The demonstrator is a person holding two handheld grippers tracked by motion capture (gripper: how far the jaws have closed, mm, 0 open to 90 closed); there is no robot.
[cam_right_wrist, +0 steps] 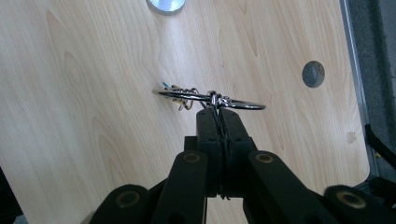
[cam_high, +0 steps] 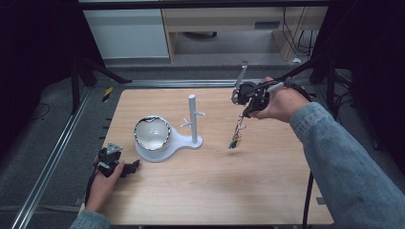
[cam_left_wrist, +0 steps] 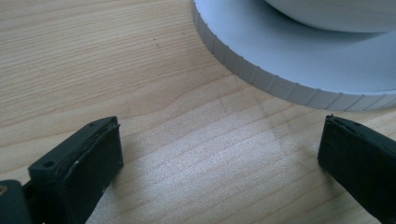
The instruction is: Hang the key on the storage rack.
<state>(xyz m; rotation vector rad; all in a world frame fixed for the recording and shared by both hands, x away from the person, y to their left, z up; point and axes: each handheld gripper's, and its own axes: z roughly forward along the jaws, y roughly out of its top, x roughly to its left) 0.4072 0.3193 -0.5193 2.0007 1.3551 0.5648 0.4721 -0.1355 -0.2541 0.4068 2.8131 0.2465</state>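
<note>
Above the wooden tabletop (cam_high: 200, 181), the raised right tongs (cam_right_wrist: 219, 112) pinch a dangling bracelet (cam_right_wrist: 210, 98); left tongs (cam_left_wrist: 219, 154) rest released beside the stand (cam_left_wrist: 280, 60).

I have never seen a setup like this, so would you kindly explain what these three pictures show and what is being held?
A person sits at a wooden table and holds a hand-held gripper in each hand. The high view looks down from above the person; the other two pictures come from cameras riding on each gripper, looking along its black fingers.

On the table stands a white stand with an upright post, pegs and a round base carrying a shiny bowl.

The right gripper, lifted above the table, is shut on a key ring from which small charms dangle. The left gripper rests low by the stand's base, open and holding nothing.
</note>
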